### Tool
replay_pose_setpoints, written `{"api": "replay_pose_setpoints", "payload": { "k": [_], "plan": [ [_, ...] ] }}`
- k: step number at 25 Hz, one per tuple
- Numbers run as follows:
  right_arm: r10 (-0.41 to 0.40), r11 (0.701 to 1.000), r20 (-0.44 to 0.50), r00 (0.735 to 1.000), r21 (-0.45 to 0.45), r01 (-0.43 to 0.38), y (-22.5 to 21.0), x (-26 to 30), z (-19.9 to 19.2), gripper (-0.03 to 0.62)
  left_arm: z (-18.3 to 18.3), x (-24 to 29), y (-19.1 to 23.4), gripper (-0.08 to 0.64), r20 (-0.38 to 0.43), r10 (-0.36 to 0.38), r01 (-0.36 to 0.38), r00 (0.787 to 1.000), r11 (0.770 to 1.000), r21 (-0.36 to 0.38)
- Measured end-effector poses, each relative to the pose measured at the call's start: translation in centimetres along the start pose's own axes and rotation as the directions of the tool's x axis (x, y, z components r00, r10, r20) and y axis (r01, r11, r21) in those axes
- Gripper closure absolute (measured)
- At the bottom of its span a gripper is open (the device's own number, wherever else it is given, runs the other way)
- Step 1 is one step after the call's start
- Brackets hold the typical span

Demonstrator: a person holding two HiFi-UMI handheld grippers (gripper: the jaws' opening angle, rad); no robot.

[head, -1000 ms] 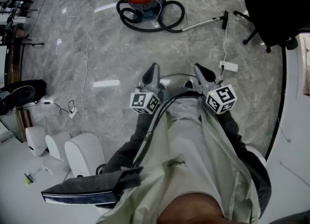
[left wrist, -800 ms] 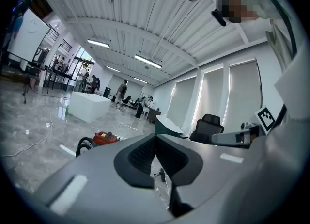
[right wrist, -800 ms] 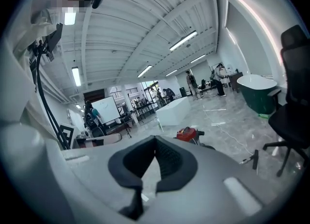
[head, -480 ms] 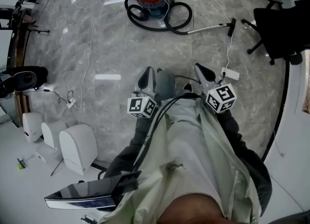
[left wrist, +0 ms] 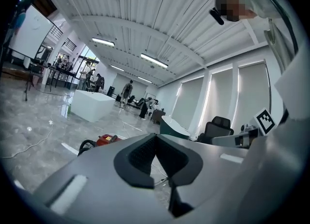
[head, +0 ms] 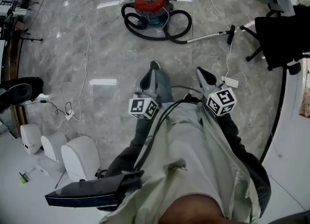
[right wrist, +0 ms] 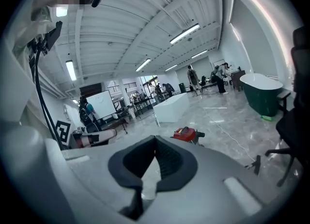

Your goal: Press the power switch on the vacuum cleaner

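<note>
The vacuum stands on the floor near the top of the head view, well apart from both tongs. It is a squat canister with a red lid that carries a pale label, over a dark lower body. A black hose coils round its base. From the hose a straight metal wand runs out to the right, its long axis tilted slightly upward in the head view, and ends in a black floor head. The floor is glossy grey marble. The left tongs and right tongs are held side by side, pointing toward the vacuum — each pair pressed together, with nothing between.
</note>
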State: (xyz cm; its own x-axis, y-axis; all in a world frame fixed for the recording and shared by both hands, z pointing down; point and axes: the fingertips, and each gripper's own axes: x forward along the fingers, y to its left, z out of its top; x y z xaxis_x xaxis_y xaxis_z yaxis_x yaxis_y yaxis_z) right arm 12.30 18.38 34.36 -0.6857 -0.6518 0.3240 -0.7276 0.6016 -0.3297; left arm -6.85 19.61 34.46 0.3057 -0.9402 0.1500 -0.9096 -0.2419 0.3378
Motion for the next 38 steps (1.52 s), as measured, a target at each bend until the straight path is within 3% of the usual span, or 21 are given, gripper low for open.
{"api": "replay_pose_setpoints", "payload": {
  "k": [7,14,24,32,38],
  "plan": [
    [-0.137,0.99,0.003,0.991,0.036,0.136,-3.0,11.2,4.9,0.591,4.5,8.4,9.1,0.554,-0.042,-0.073,0.073,0.996,0.997,-0.007],
    [-0.197,0.98,0.017,0.98,0.043,0.196,-3.1,20.5,9.3,0.591,8.1,14.0,16.7,0.554,-0.102,-0.125,0.124,0.987,0.992,-0.016],
    [-0.129,0.992,0.009,0.992,0.011,0.128,-2.2,27.5,11.8,0.591,9.1,17.7,21.4,0.554,-0.115,-0.084,0.08,0.99,0.996,-0.038],
    [-0.063,0.998,0.033,0.997,-0.01,0.063,-6.3,31.2,15.2,0.591,11.7,23.5,22.1,0.554,-0.078,-0.019,0.02,0.997,1.0,0.01],
    [-0.001,0.989,0.039,0.999,-0.145,0.007,-9.3,33.6,17.8,0.591,12.3,28.6,22.0,0.554,-0.07,0.046,-0.044,0.997,0.998,0.034]
  ]
}}
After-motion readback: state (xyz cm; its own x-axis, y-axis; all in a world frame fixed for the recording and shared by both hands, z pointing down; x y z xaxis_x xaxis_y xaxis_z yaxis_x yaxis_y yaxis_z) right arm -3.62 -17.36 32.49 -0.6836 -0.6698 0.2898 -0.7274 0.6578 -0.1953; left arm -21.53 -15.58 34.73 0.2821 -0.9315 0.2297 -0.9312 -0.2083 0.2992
